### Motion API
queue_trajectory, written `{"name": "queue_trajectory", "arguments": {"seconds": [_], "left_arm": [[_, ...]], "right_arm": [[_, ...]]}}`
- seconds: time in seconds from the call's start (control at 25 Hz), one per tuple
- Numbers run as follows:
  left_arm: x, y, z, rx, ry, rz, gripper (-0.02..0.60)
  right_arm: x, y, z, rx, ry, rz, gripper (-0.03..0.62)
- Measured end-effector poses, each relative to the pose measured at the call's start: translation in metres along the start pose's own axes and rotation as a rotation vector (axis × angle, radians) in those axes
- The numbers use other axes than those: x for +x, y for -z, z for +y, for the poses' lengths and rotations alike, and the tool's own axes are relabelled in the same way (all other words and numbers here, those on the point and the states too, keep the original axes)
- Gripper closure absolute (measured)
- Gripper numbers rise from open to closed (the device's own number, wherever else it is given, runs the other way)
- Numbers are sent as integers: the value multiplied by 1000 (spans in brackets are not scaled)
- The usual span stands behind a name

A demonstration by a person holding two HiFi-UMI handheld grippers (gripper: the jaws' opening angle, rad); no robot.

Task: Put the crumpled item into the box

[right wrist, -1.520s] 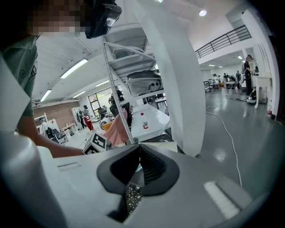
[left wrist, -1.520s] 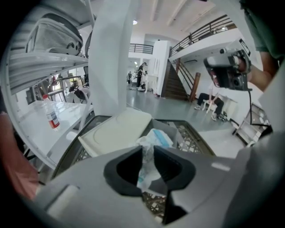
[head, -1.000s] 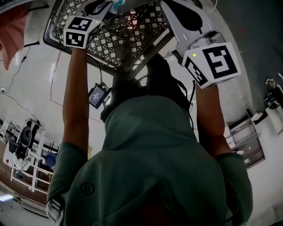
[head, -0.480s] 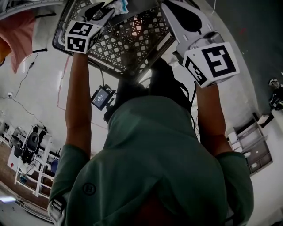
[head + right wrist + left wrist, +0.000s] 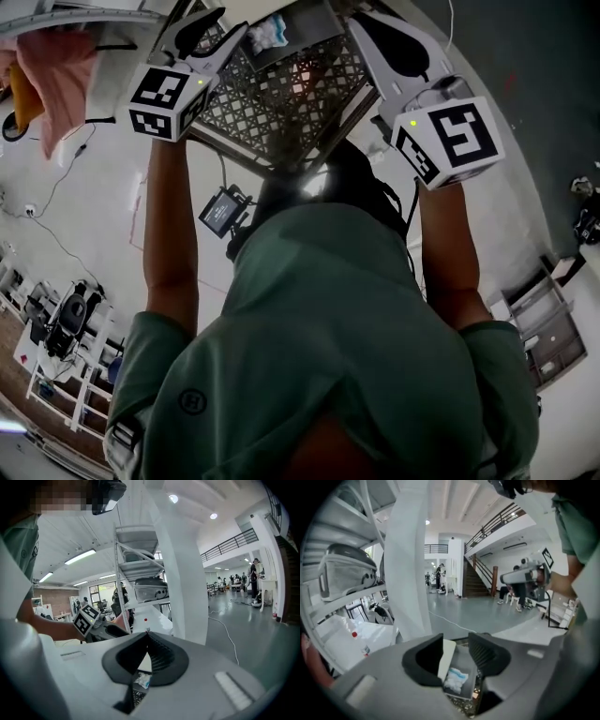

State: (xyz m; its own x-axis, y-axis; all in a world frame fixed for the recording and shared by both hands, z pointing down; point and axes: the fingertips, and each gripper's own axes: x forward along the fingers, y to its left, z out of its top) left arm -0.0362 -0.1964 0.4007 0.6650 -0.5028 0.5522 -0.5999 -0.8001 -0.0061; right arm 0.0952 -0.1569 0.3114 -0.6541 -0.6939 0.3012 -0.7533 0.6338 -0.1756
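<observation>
At eleven o'clock in the head view I'm holding the left gripper (image 5: 211,28) above the lattice crate (image 5: 281,89). Its jaws have just been opening and are standing apart with nothing between them. Through that gap I'm seeing the crumpled item (image 5: 454,680) lying inside the box (image 5: 467,663), against its pale upright flap (image 5: 446,656), at twelve o'clock from me. So I'm judging that the item is sitting where the task wants it.

Two things are worrying me. The wad is looking light and loosely bunched, so it may be springing open and creeping over the box's wall. The flap is also standing up right under the left jaws, so any dip or sideways swing could be catching it and tipping the box, with the crate's open mesh showing just beside it.

At one o'clock I'm carrying the right gripper (image 5: 147,633) with its tips pressed together, gripping nothing, over the crate's near side. A careless drop there could be knocking the crate and jolting the item out.
</observation>
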Motion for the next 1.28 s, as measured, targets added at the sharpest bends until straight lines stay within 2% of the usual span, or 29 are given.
{"name": "queue_trajectory", "arguments": {"seconds": [0.28,0.52,0.92,1.28], "left_arm": [[-55,-55,-18,41,-10,-116,426],[-114,-79,-27,57,-48,-200,437],[-202,-88,-24,77,-156,-266,443],[-251,-92,-51,98,-214,-310,443]], "right_arm": [[-16,-29,19,-96,-22,-20,588],[-26,-51,49,-169,-52,-30,588],[-36,-88,96,-228,-91,-63,588],[-78,-100,121,-270,-90,-76,588]]}}
